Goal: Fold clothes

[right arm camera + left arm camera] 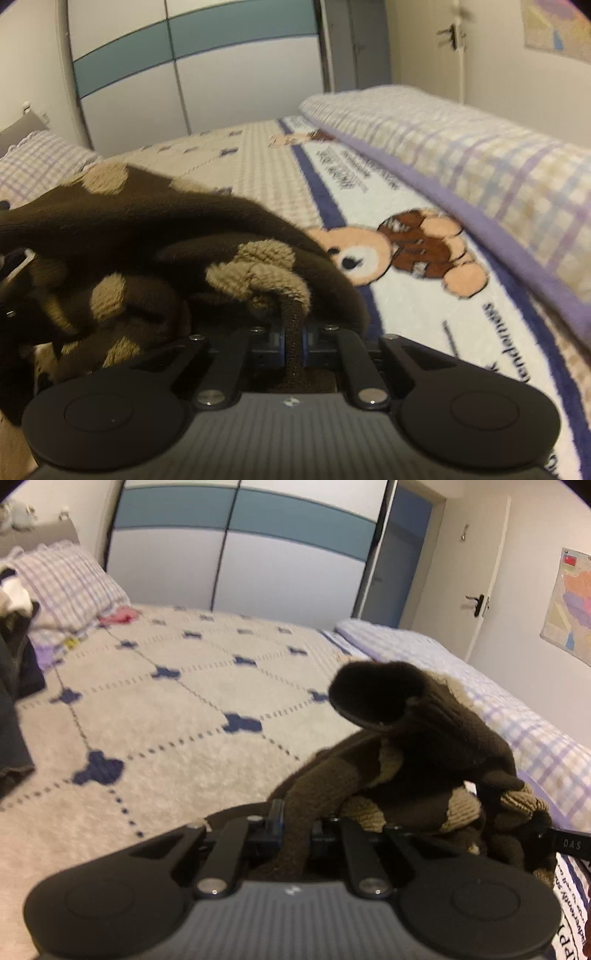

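With the left gripper [293, 834] and right gripper [293, 341] each clamped on a thin pinch of the brown fleece garment [413, 746] bunched near the bed [166, 709] edge, lifting could slip fabric free.

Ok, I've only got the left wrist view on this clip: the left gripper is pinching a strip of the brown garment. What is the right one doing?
Observer: The right gripper is shut on the brown fleece garment too, pinching a narrow dark strip of it between its pads.
Operator: Is the fabric plain brown on that side?
Observer: No, it has tan fuzzy spots there, and a tan fuzzy fold sits just ahead of the jaws.
Operator: What's on the bed beyond it?
Observer: A teddy bear print on a white blanket with a navy border, right beside the garment's edge.
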`<control>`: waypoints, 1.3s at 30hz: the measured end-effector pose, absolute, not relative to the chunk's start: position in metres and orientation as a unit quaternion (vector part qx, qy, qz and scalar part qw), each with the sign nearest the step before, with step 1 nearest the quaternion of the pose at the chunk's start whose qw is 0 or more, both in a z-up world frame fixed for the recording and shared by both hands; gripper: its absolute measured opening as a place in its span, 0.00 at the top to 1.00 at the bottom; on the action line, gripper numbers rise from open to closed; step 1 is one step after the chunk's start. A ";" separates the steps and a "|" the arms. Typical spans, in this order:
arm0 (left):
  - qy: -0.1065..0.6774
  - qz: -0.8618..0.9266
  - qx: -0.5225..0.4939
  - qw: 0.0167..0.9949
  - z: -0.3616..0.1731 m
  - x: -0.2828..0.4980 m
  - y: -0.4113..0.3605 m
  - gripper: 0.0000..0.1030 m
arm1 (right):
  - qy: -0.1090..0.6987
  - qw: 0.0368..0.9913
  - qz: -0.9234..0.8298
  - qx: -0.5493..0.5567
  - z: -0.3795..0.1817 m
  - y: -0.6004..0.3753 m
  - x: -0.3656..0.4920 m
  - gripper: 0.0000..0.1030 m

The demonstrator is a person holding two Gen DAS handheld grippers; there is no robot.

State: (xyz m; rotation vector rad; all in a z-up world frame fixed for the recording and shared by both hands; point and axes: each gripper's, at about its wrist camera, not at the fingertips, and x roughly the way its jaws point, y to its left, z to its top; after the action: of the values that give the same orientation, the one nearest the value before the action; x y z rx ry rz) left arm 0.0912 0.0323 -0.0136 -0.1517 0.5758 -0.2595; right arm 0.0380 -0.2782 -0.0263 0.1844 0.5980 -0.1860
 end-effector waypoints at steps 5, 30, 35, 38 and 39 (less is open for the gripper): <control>0.256 -0.088 -0.066 0.961 0.008 0.066 0.051 0.91 | 0.264 0.954 -0.109 0.086 -0.012 -0.278 0.027 0.93; 0.368 0.023 -0.075 0.927 -0.020 0.043 0.176 0.80 | 0.337 0.924 -0.145 0.108 -0.028 -0.317 0.001 0.85; 0.341 -0.041 -0.068 0.937 -0.007 0.031 0.161 0.26 | 0.332 0.928 -0.144 0.091 -0.022 -0.312 -0.008 0.62; 0.312 -0.079 -0.035 0.946 0.001 0.022 0.143 0.15 | 0.333 0.929 -0.137 0.079 -0.021 -0.308 -0.011 0.59; 0.301 -0.092 -0.021 0.949 0.002 0.020 0.137 0.13 | 0.335 0.930 -0.132 0.076 -0.020 -0.306 -0.013 0.59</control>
State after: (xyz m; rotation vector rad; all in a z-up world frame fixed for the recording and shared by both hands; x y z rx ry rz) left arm 0.0195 0.1365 0.0023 -0.0421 0.6127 -0.1867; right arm -0.0125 -0.3064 -0.0204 0.1547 0.6853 -0.2695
